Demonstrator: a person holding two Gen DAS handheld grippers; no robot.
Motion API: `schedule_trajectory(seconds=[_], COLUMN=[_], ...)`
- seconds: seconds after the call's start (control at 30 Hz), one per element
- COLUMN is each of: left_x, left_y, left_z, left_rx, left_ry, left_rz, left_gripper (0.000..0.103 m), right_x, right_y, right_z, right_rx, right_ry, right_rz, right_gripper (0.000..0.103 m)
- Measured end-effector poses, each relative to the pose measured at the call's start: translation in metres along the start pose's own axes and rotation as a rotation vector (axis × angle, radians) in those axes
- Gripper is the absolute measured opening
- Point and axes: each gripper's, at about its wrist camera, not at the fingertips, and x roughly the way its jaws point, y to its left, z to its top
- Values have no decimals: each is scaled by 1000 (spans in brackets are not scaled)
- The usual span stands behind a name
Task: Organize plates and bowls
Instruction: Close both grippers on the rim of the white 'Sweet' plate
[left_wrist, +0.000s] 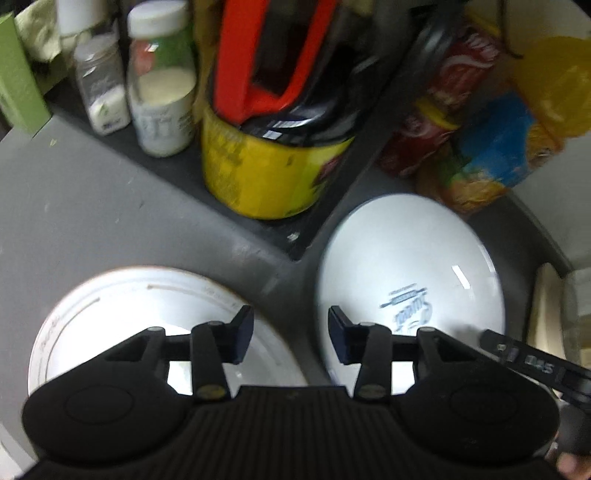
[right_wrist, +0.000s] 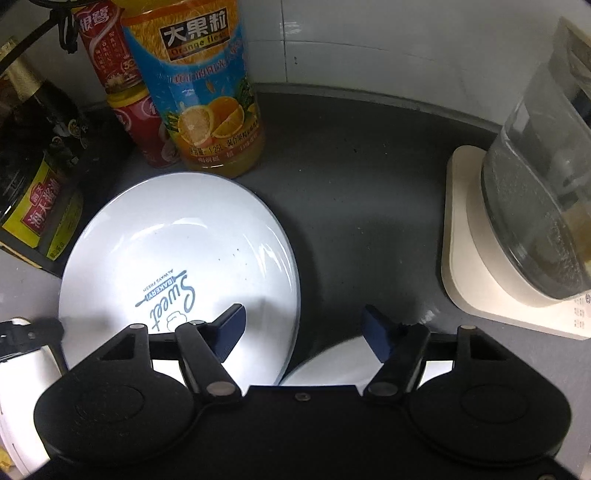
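Both grippers point steeply down at a smooth dark grey counter (right_wrist: 369, 177), jaws partly spread and gripping nothing. Left gripper (left_wrist: 291, 332) hangs over the gap between two plates: its left pad is above a round, matte white plate (left_wrist: 110, 314) with faint ring marks, its right pad above a glossy white plate (left_wrist: 406, 258) printed with a blue bakery logo. Right gripper (right_wrist: 303, 328) straddles that glossy plate's (right_wrist: 177, 251) right rim; whether the pads touch it I cannot tell. A third white rim (right_wrist: 332, 362) peeks out beneath it. Behind the plates stand a plastic juice bottle (right_wrist: 199, 92), red cans (right_wrist: 147, 129) and a yellow tin (left_wrist: 266, 173). A clear glass kettle (right_wrist: 539, 203) sits on a cream base at right.
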Motion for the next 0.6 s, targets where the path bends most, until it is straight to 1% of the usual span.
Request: schedule_trajectory(seconds=[0.07, 0.1, 0.17, 0.27, 0.33, 0.47, 0.6], left_x=[0, 2, 8, 15, 23, 37, 48], left_y=[-4, -6, -6, -6, -2, 5, 10], left_z=[4, 7, 12, 15, 18, 23, 25], left_rx=[9, 20, 14, 7, -15, -55, -85], left_ry=[-4, -10, 15, 24, 49, 70, 105], left_rz=[2, -4, -32, -29, -37, -55, -104], left_gripper=[43, 43, 41, 41, 40, 35, 28], right_x=[2, 5, 9, 13, 17, 24, 31], right_y=[0, 1, 1, -3, -4, -4, -6], right_z=[0, 1, 3, 4, 5, 7, 9], right_rx=[1, 5, 17, 39, 52, 68, 85], right_ry=[4, 9, 19, 33, 44, 66, 93], right_rz=[10, 13, 18, 29, 39, 53, 77], right_gripper=[65, 61, 59, 54, 49, 44, 38])
